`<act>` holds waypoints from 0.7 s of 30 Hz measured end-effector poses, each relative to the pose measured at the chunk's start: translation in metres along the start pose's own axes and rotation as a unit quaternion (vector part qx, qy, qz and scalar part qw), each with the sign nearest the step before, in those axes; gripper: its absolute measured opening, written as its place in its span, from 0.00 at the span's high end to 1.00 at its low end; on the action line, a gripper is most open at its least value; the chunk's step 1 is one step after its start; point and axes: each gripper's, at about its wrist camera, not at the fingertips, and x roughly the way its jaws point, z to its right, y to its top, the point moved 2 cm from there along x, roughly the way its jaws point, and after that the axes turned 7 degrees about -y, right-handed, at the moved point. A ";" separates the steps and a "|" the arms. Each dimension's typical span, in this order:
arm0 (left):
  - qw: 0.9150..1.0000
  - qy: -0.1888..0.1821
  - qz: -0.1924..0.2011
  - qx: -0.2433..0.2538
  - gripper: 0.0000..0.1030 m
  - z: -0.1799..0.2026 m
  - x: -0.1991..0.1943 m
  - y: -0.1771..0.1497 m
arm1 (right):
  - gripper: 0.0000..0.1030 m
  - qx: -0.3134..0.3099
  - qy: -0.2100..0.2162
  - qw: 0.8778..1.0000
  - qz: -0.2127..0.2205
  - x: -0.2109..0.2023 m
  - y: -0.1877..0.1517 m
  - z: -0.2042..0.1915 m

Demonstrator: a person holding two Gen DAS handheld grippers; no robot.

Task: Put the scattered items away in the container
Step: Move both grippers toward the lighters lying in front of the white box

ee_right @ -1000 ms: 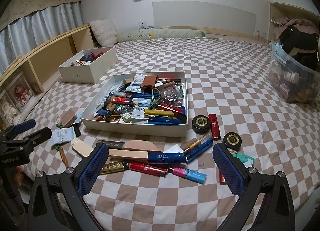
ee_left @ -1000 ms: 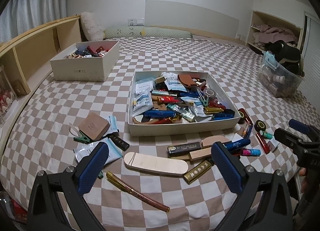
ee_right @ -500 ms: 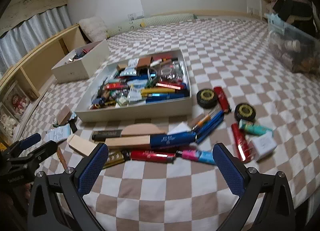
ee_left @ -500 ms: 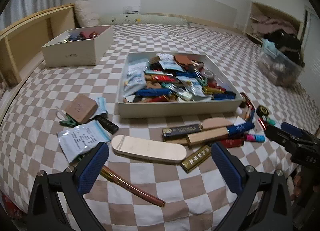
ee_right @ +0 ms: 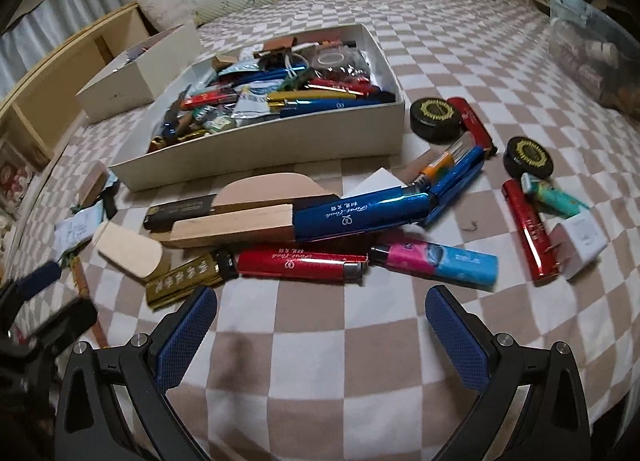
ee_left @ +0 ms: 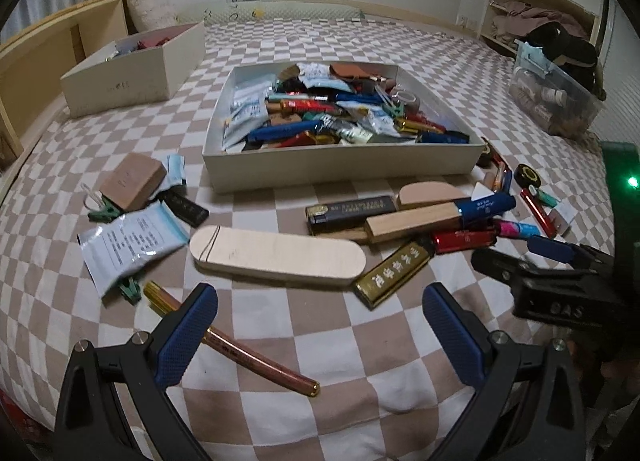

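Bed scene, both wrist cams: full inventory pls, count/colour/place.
Open box: 1, white, bed centre, filled with mixed items.
Second box: 1, cream, far left.
Clear bin: 1, far right.
Rounded wooden board: 1, pale, in front of open box.
Copper pen: 1, by left gripper.
Gold lighter: 1, right of board.
Round tins: 2, black, right of open box.
Pink-blue lighter: 1, near right gripper.
Left gripper: open.
Right gripper: open.
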 end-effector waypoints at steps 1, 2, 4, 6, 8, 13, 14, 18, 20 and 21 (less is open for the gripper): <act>1.000 0.000 -0.003 -0.001 0.00 -0.001 0.001 -0.001 | 0.00 0.005 -0.001 1.000 -0.005 0.005 0.001 -0.001; 1.000 0.000 -0.005 0.000 0.00 -0.002 0.002 -0.002 | 0.00 0.008 -0.002 1.000 -0.011 0.009 0.002 -0.003; 1.000 0.002 -0.007 0.000 0.00 -0.004 0.003 -0.003 | 0.00 0.011 -0.009 1.000 -0.017 0.016 0.004 -0.007; 1.000 0.002 -0.007 -0.004 0.00 -0.006 0.003 -0.003 | 0.00 0.010 -0.024 1.000 -0.014 0.021 0.006 -0.010; 1.000 0.000 -0.007 -0.007 0.00 -0.007 0.003 -0.004 | 0.00 0.011 -0.035 0.999 -0.012 0.025 0.008 -0.013; 1.000 -0.003 -0.008 -0.008 0.00 -0.008 0.004 -0.005 | 0.00 0.005 -0.049 0.999 -0.006 0.033 0.013 -0.017; 1.000 -0.004 -0.008 -0.008 0.00 -0.008 0.004 -0.005 | 0.00 0.006 -0.050 0.999 -0.006 0.034 0.014 -0.017; 1.000 -0.007 -0.008 -0.009 0.00 -0.007 0.004 -0.005 | 0.00 0.002 -0.052 0.999 -0.006 0.036 0.015 -0.017; 1.000 -0.006 -0.008 -0.009 0.00 -0.007 0.004 -0.005 | 0.01 -0.004 -0.050 0.999 -0.005 0.034 0.013 -0.015; 1.000 -0.007 -0.007 -0.009 0.00 -0.007 0.004 -0.005 | 0.03 -0.008 -0.051 0.999 -0.006 0.034 0.012 -0.014</act>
